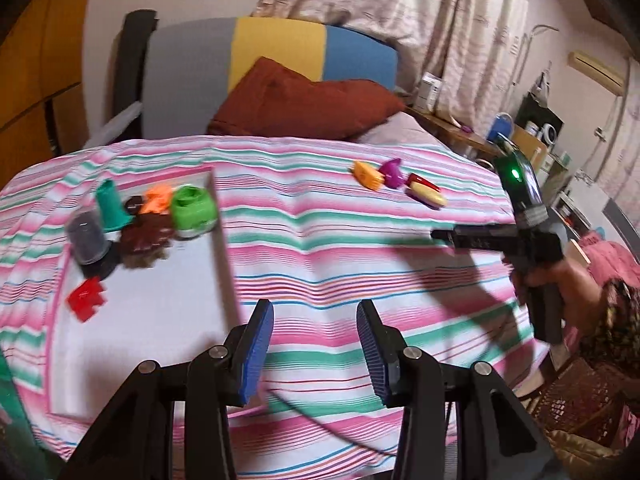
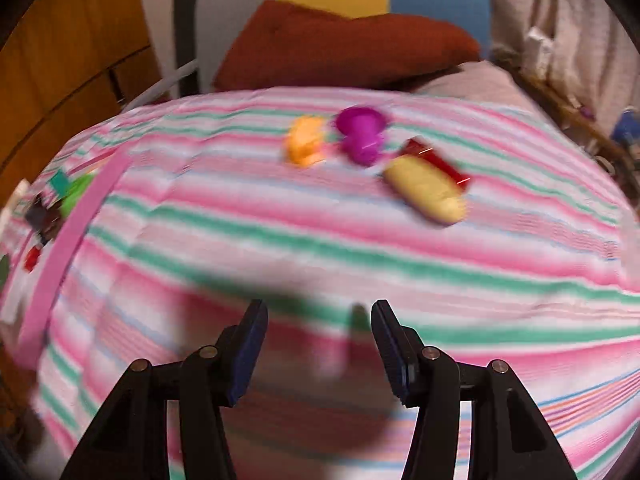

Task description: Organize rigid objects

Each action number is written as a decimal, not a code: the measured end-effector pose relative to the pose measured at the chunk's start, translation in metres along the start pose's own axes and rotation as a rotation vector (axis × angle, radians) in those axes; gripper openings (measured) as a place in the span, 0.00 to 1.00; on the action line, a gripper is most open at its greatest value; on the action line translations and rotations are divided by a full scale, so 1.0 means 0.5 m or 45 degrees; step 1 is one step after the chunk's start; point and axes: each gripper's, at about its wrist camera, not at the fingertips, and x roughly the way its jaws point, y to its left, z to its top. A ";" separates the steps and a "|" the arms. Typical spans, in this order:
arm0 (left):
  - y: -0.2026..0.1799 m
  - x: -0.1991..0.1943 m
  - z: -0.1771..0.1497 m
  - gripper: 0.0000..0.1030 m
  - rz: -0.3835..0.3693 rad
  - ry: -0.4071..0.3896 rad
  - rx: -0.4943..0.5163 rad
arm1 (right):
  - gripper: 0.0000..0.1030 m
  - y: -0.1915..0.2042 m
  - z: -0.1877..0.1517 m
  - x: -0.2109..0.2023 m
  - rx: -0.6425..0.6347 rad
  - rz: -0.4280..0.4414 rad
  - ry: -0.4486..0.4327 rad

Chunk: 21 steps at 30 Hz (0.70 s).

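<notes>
Four loose plastic toys, among them a yellow oblong piece [image 2: 426, 196] and a purple flared piece [image 2: 360, 136], lie clustered on the striped bedspread [image 2: 320, 264] well right of the shallow white tray with pink rim [image 1: 222, 236], apparently awaiting collection. That tray already holds a green tub [image 1: 192, 210], red block [image 1: 86, 298] and others, so it seems the sorting spot. The right gripper [image 2: 320, 334] faces the cluster with jaws apart and empty, probably for the next pick, while the left gripper [image 1: 316, 338] hangs open by the tray's right edge.

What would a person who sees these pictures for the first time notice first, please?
Probably the pink and green striped cloth over the whole surface. Next, the white tray on its left side, holding bright toys such as a green cup and a red block. Then four loose toys farther back, among them a purple piece and a yellow piece.
</notes>
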 end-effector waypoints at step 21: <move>-0.049 0.051 -0.001 0.42 0.005 0.117 0.049 | 0.45 -0.110 0.150 0.146 -0.018 -0.054 0.046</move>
